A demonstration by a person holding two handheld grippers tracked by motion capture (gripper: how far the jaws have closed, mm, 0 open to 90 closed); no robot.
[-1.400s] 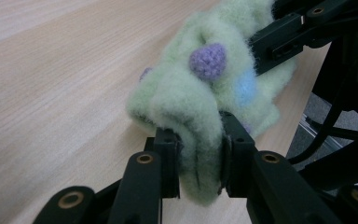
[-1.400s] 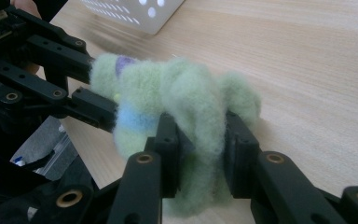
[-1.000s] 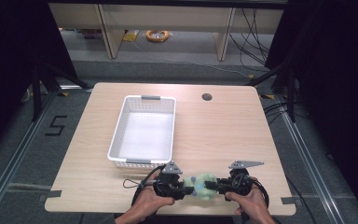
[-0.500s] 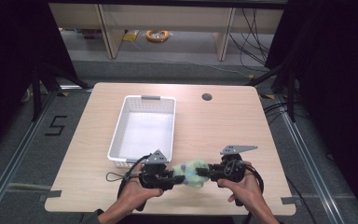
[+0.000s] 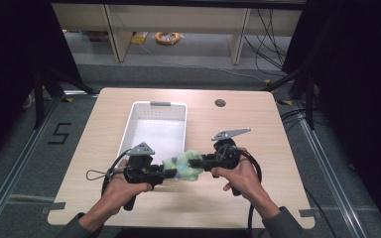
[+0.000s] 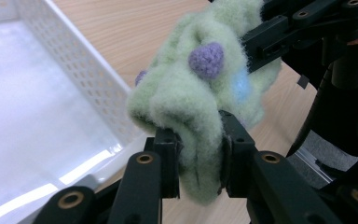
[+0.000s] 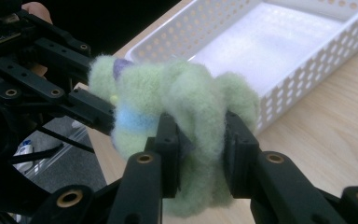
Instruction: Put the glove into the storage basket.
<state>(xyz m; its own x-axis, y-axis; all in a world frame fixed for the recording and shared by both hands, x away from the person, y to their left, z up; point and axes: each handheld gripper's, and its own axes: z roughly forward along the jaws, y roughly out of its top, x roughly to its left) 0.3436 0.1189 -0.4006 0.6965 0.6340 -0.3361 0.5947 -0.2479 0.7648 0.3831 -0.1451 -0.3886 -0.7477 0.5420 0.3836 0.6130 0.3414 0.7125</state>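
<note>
A fuzzy pale-green plush toy [image 5: 183,165] with purple and blue knobs hangs above the table between both grippers, just off the near right corner of the white basket [image 5: 155,106]. My left gripper [image 5: 166,173] is shut on the toy's left end; its pads squeeze the green fleece [image 6: 200,135]. From the right, my right gripper [image 5: 202,162] is shut on the other end [image 7: 198,135]. The left gripper view has the right gripper's black jaws across the toy's top, and the basket's perforated wall [image 6: 81,70] beside it.
The basket is long, perforated and holds nothing, lying lengthwise left of the table's middle. A round cable hole [image 5: 220,103] sits near the far edge. Bare wood [image 5: 258,134] stretches right of the basket. Cables trail from both grippers toward the near edge.
Both hands have lifted the toy off the table near the front edge and carried it up and away, toward the basket's near right corner. Both grips stayed shut.
</note>
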